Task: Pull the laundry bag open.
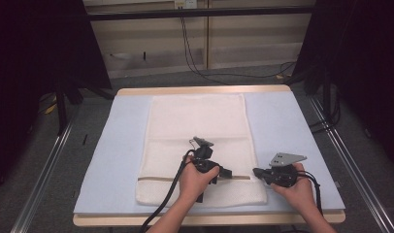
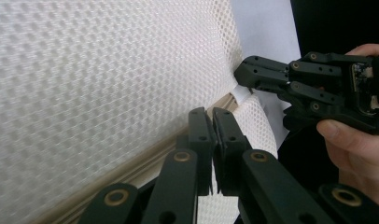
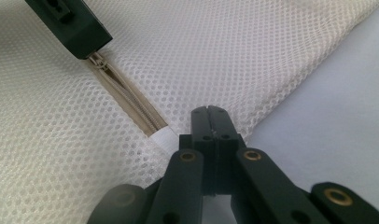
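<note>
A white mesh bag [image 1: 195, 121] lies flat on the pale blue mat [image 1: 282, 126], with a beige zipper [image 1: 156, 178] running across its near end. My left gripper [image 1: 229, 173] points right along the zipper and is shut on the zipper pull [image 3: 96, 59]; its closed jaws rise over the beige band [image 2: 145, 161]. My right gripper [image 1: 256, 171] faces it from the right, shut on the bag's mesh edge beside the white zipper-end tab [image 3: 164, 137]. In the left gripper view the right gripper [image 2: 241, 74] sits pinched at that tab [image 2: 242, 93].
The mat covers a wooden table whose front edge [image 1: 209, 219] runs just below my hands. Bare blue mat [image 3: 337, 116] lies right of the bag. Black cables [image 1: 161, 208] trail from the grippers toward the near edge. Dark curtains and metal rails flank the table.
</note>
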